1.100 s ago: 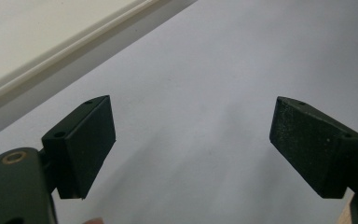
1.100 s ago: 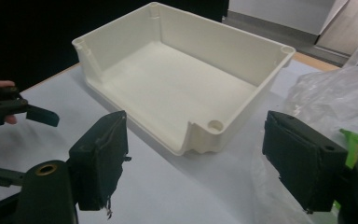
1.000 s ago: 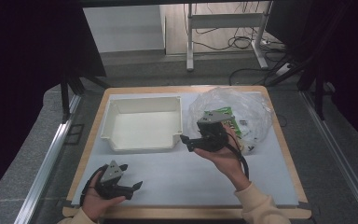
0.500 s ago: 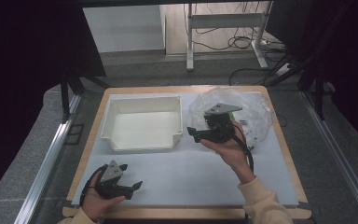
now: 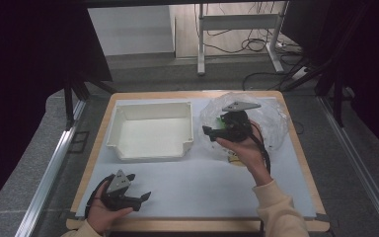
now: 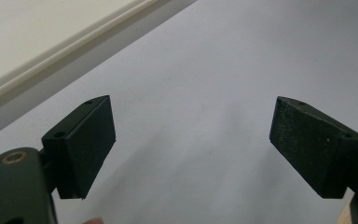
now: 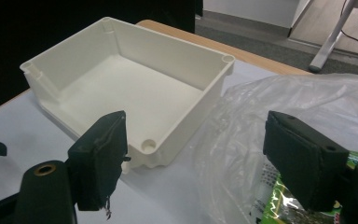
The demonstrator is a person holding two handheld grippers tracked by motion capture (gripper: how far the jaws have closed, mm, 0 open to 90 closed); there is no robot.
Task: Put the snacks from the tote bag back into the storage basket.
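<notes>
Grippers poised over the pale desk [image 5: 192, 190]: the right gripper [image 5: 208, 131], jaws apart and empty, should close squarely on the crinkled clear plastic bag [image 5: 271, 121] beside the open white plastic bin [image 5: 150, 132], while the left gripper [image 5: 145, 197] rests open near the desk's front edge.

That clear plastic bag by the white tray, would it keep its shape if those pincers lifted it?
Probably not: the clear plastic bag looks thin and crumpled, so it should sag. Its glossy film may slip between the jaws. The green packet inside may shift.
</notes>
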